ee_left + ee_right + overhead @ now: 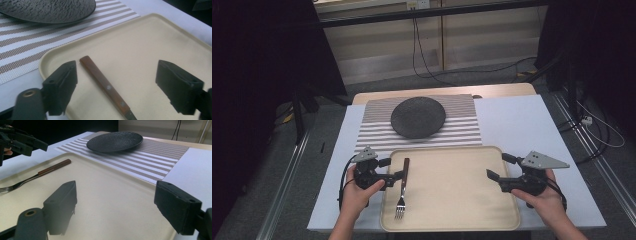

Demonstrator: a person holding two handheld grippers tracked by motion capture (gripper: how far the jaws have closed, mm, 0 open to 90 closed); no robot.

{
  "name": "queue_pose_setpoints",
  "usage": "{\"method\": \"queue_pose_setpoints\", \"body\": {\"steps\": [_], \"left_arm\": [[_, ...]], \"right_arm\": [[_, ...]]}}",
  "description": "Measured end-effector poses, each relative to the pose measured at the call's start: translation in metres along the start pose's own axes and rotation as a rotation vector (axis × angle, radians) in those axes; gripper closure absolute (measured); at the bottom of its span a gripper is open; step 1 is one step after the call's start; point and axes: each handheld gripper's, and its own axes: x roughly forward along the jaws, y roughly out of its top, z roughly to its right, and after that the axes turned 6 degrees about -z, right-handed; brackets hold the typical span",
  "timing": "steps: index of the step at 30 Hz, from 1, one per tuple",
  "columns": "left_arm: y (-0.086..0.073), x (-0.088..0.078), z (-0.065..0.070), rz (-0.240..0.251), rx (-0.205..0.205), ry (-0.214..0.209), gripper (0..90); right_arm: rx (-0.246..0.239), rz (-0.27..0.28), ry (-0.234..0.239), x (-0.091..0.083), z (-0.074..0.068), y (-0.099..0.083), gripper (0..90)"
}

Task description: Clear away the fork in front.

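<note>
A fork with a brown wooden handle lies flat on the left part of a beige tray, tines toward the near edge. My left gripper hovers at the tray's left rim over the handle's end. In the left gripper view its jaws stand wide apart, with the handle lying between them and touching neither pad. My right gripper is at the tray's right rim, open, with only bare tray between its jaws. The right gripper view shows the fork and the left gripper farther off.
A black textured plate sits on a striped placemat just beyond the tray. Both rest on a white sheet over the table. Cables trail on the floor behind and to the right.
</note>
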Motion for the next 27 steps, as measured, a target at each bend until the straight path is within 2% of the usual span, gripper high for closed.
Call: {"method": "queue_pose_setpoints", "body": {"steps": [9,11,27], "left_arm": [[-0.006,-0.007,-0.002,0.003,0.006,0.014,11.9],[-0.007,-0.009,-0.002,0.001,0.016,0.02,11.6],[-0.016,-0.02,-0.005,0.006,0.026,0.035,10.9]], "right_arm": [[0.005,-0.01,-0.007,-0.009,0.004,-0.006,18.7],[0.006,-0.006,-0.012,-0.011,0.004,-0.006,18.8],[0.014,-0.024,-0.018,-0.021,0.008,-0.015,18.7]]}}
